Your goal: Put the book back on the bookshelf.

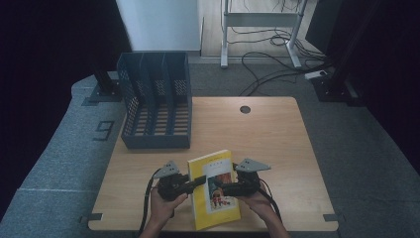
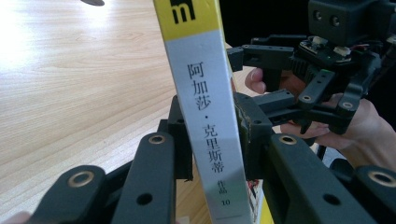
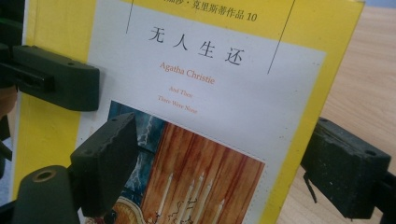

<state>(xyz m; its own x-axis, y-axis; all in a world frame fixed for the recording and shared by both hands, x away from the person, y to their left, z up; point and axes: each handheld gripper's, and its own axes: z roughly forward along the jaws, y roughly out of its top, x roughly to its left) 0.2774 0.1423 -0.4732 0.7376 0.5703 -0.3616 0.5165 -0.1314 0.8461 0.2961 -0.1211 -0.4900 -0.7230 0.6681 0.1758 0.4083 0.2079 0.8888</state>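
yellow book held between two tongs at the near edge of the tabletop

a yellow book [image 1: 214,188] with a white front panel is seen near the front edge of the tabletop [image 1: 267,134], close to its middle, tilted up off the wood. on the cover, chinese characters, the name agatha christie and a picture with candles are shown in the right gripper view. the spine, white below a yellow top with chinese lettering, is faced in the left gripper view.

the book is pinched at its spine by the left tongs [image 2: 212,140]: one jaw is pressed on each side of the spine, so the tongs are closed on the book. in the high view these tongs [image 1: 195,182] are seen at the book's left side, held by the person's left hand [image 1: 166,203].

the right tongs [image 1: 220,187] are brought in from the book's right side. in the right gripper view their jaws are spread, one over the front cover and one beyond the book's outer edge; whether either jaw touches the book cannot be told. they are held by the right hand [image 1: 260,203].

farther back, on the left part of the tabletop, a dark blue file rack [image 1: 154,101] with open compartments is stood, well apart from the book. cables [image 1: 267,64] are seen on the floor beyond the tabletop.
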